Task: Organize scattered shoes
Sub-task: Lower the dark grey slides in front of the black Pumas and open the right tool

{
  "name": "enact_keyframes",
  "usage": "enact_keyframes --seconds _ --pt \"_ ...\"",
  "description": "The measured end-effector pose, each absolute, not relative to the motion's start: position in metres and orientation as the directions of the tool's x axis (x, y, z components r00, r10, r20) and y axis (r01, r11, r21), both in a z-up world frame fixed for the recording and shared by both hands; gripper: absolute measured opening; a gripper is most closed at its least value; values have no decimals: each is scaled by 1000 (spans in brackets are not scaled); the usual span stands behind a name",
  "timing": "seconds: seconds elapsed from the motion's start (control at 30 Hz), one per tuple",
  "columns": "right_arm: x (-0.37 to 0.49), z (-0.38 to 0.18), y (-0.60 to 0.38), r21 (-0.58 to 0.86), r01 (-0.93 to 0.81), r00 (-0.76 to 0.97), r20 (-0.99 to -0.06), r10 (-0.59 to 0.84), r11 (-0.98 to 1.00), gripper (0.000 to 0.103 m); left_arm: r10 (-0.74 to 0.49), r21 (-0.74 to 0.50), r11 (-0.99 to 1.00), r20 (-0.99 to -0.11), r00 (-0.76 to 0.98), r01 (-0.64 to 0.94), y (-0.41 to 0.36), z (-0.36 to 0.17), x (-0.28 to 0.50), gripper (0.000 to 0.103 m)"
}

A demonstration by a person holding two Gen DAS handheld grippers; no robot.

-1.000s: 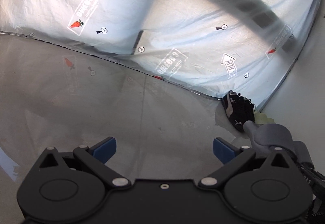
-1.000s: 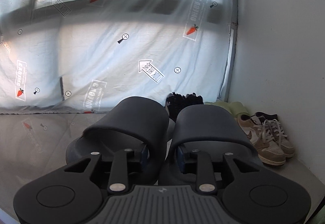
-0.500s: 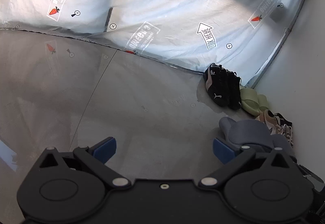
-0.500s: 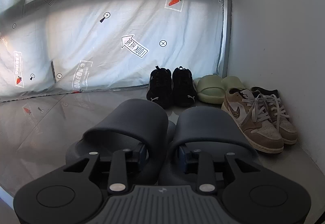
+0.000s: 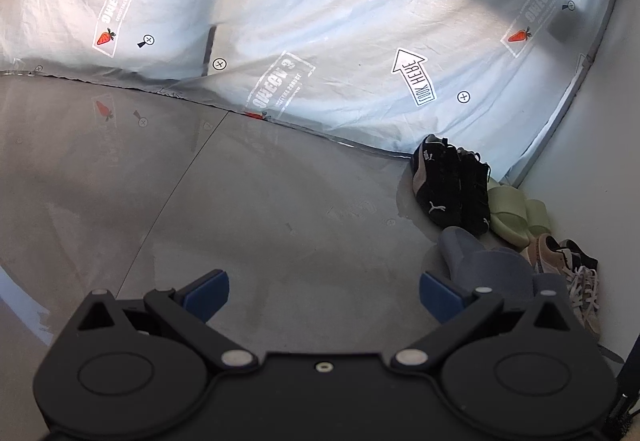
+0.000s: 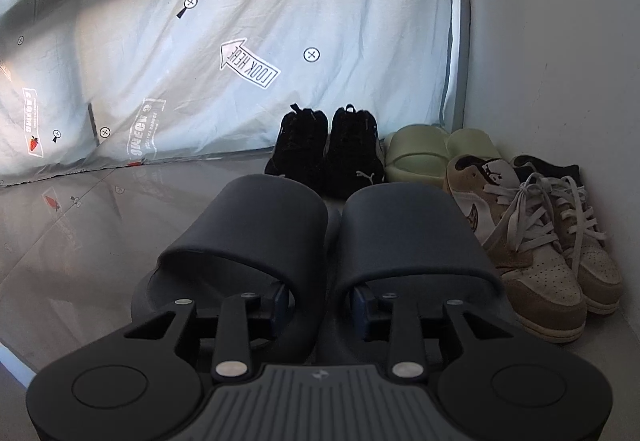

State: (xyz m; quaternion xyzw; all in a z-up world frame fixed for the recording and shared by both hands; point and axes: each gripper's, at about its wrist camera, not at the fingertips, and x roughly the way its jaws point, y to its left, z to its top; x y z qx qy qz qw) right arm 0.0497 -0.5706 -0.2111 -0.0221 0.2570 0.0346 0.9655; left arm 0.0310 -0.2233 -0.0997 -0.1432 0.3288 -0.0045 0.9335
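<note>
In the left wrist view, the left gripper (image 5: 323, 289) stood wide apart with nothing between its fingers, over bare floor (image 5: 240, 201). Far right, black sneakers (image 5: 448, 185), green slides (image 5: 516, 215) and tan sneakers (image 5: 568, 265) lay by the wall (image 5: 608, 161), the dark slides (image 5: 480, 261) nearer.

In the right wrist view, the right gripper (image 6: 324, 299) was narrow, pinching the inner sides of both dark slides (image 6: 320, 237) together. Beyond them sat the black sneakers (image 6: 328, 153), green slides (image 6: 432, 153) and, at right, tan sneakers (image 6: 540, 237), before a printed sheet (image 6: 200, 61).
</note>
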Motion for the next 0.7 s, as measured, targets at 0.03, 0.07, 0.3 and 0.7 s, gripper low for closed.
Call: enact_keyframes --seconds 0.03,0.07,0.3,0.7 --pt "55 -214 -576 -24 -83 859 -508 59 996 37 -99 -267 960 -614 783 -88 -225 -100 34 103" --pt "59 -215 -580 -24 -82 857 -512 58 996 37 -96 -264 960 -616 782 -90 -226 -100 38 103" --pt "73 -232 -591 -80 -133 826 -560 66 988 39 -95 -256 962 -626 774 -89 -236 -99 63 103" --pt "87 -226 -606 67 -149 777 -609 159 987 57 -153 -263 964 -641 752 -28 -255 -105 77 103"
